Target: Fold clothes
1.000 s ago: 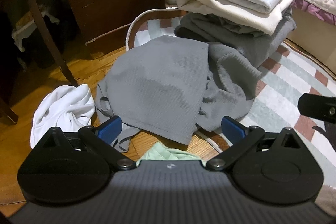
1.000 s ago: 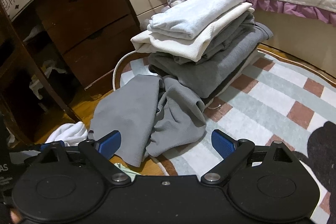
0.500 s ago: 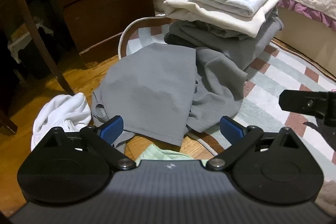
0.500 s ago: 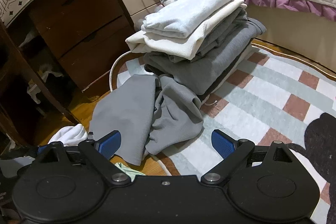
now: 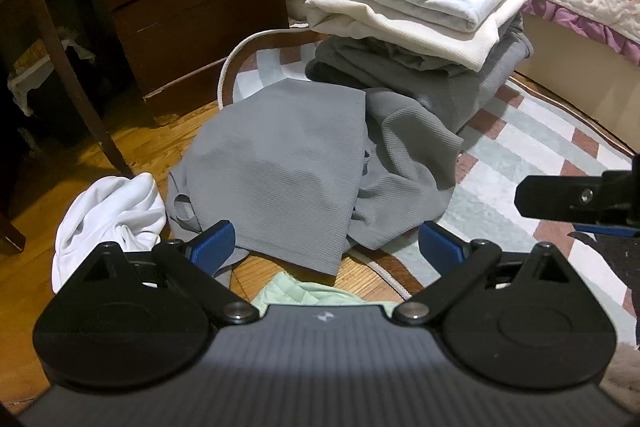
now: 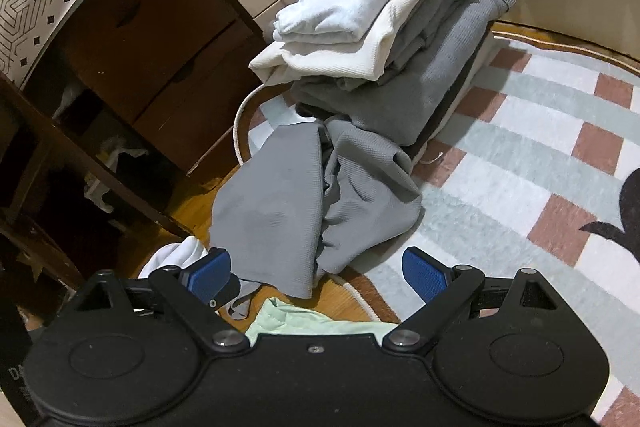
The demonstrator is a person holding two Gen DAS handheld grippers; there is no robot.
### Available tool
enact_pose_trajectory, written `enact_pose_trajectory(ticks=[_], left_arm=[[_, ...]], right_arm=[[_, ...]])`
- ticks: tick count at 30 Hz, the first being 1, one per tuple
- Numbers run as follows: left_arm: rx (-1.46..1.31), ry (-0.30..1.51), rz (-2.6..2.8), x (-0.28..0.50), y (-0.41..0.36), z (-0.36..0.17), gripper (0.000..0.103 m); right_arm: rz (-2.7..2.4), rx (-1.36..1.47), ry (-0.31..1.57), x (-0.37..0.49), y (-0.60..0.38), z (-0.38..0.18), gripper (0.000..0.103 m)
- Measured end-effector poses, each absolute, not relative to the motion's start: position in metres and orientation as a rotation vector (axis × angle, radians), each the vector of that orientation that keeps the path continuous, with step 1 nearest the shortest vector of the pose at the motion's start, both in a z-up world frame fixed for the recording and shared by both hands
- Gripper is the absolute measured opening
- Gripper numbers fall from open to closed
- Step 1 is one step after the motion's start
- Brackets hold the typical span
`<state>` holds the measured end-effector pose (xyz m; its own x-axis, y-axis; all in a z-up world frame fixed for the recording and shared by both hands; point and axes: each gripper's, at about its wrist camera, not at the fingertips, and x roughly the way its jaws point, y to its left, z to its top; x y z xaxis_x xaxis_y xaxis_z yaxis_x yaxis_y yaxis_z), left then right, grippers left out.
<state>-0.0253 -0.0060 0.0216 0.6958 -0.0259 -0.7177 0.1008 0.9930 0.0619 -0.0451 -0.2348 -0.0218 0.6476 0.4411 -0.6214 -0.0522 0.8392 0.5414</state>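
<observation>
1. The left gripper (image 5: 324,247) is hanging low over the floor with its jaws standing wide apart and nothing between them; its blue pads (image 5: 212,245) are framing the near hem of the grey garment (image 5: 280,167).
2. The right gripper (image 6: 318,273) is likewise hanging with its jaws spread wide and holding nothing, and in the left wrist view it is showing at the right edge (image 5: 576,197), over the rug (image 5: 520,155).
3. Just under both grippers, a pale green cloth (image 5: 308,293) is lying crumpled on the wooden floor (image 5: 152,147), nearer than anything else.
4. Beyond it the grey garment is lying half folded, its long axis running away from the jaws toward the stack of folded clothes (image 5: 420,23), its far end touching the foot of that stack and its right half bunching onto the rug.
5. A white garment (image 5: 108,219) is lying crumpled to the left, just beside the grey one.
6. To my eye the left gripper is sitting squarely before the grey garment's near hem, so it looks the nearer one for taking that edge, with the right better placed for the bunched side.
</observation>
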Motion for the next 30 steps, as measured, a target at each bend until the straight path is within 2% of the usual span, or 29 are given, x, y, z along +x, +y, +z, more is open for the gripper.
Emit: enact_pose_trajectory(ticks=[14,23,24,26,28,30], left_arm=[[0.090,0.839,-0.046,-0.022,0.004,0.014,0.100],[0.050,0.825,0.030,-0.002,0.027,-0.005,0.100],[0.034,0.833,0.031,0.005,0.032,-0.010,0.103],[0.011,0.846,0.040,0.023,0.041,-0.019,0.103],[0.046,0.828,0.059,0.041,0.044,-0.026,0.103],[0.130,0.803,0.074,0.057,0.036,-0.030,0.101]], right_arm=[[0.300,0.551,0.855,-0.035,-0.237,-0.029,0.095],[0.304,0.560,0.916,-0.003,-0.230,-0.071,0.095],[0.306,0.557,0.920,0.004,-0.228,-0.076,0.092],[0.314,0.565,0.926,0.023,-0.225,-0.084,0.076],[0.307,0.568,0.939,0.044,-0.220,-0.095,0.064],[0.293,0.559,0.947,0.065,-0.215,-0.107,0.061]])
